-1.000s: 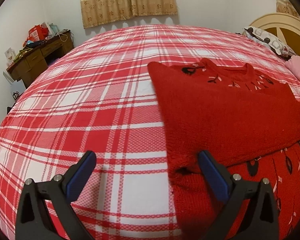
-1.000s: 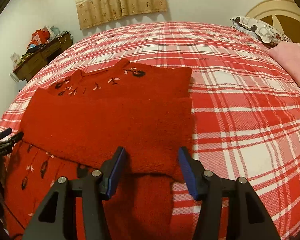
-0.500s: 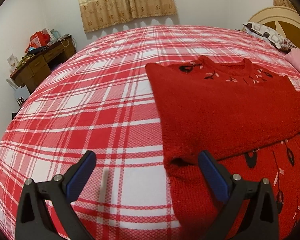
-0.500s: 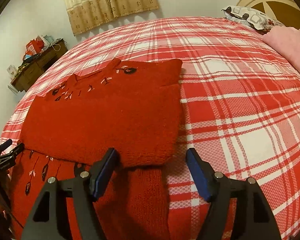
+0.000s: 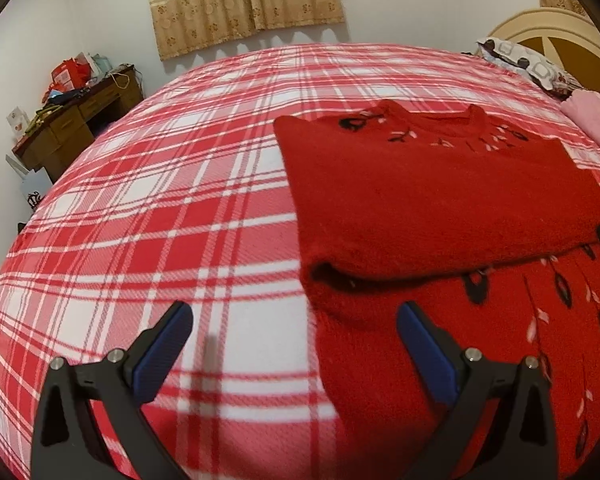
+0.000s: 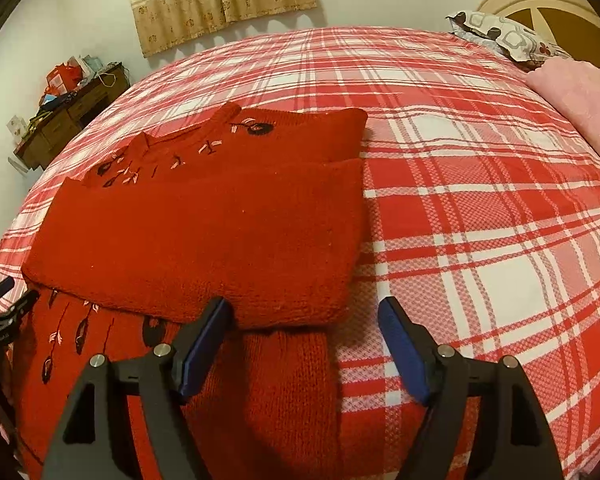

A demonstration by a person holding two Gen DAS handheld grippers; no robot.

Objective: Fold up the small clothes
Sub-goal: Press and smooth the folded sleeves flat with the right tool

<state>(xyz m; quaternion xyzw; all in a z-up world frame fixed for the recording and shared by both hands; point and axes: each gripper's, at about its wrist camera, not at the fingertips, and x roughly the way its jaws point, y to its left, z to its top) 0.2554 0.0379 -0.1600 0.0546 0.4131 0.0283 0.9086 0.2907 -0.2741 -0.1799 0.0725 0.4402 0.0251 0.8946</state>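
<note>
Right wrist view has our right gripper (image 6: 304, 344) with its jaws opening over the near right corner of the red sweater (image 6: 204, 236), nothing pinched, and it's lying part-folded on the plaid bedspread (image 6: 480, 200). Our left gripper (image 5: 292, 344) is spread wide and empty at the sweater's left edge. We reckon we're between folds, so next we'd grab the bottom hem and bring it up.
</note>
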